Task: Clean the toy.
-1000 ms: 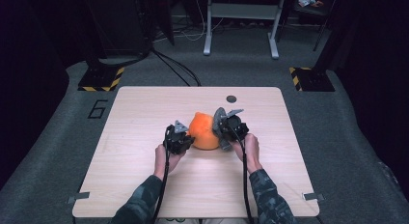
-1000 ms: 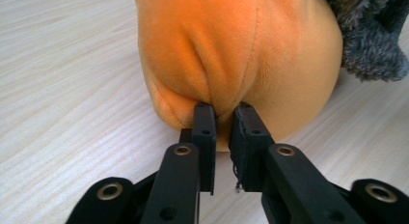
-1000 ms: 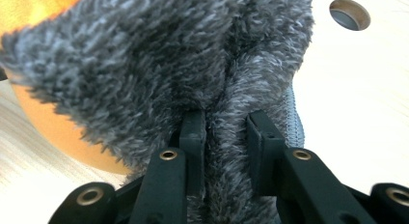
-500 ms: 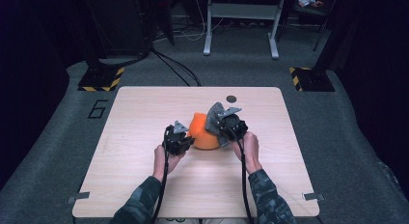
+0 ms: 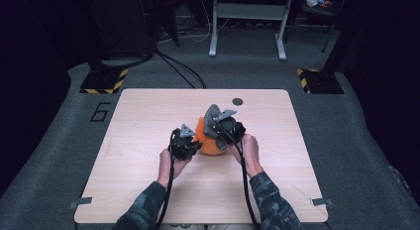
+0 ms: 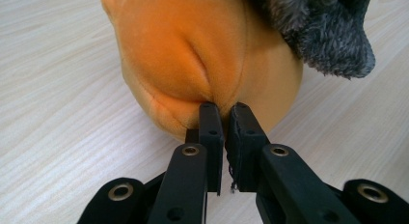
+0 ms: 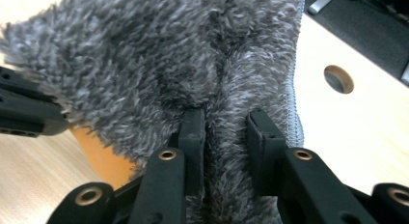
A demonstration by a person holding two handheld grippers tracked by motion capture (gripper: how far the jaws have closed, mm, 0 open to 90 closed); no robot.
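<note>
Pinching a fold of the orange plush, the left hand-held gripper holds it near the middle of the wooden surface — the right hand-held gripper is clamped on the grey furry fabric draped over the plush's far-right side

Both sleeves are dark camouflage. Each gripper, left and right, is black with a grey three-cornered plate, brass-ringed screw holes along its jaws, and a black cable trailing back.
</note>
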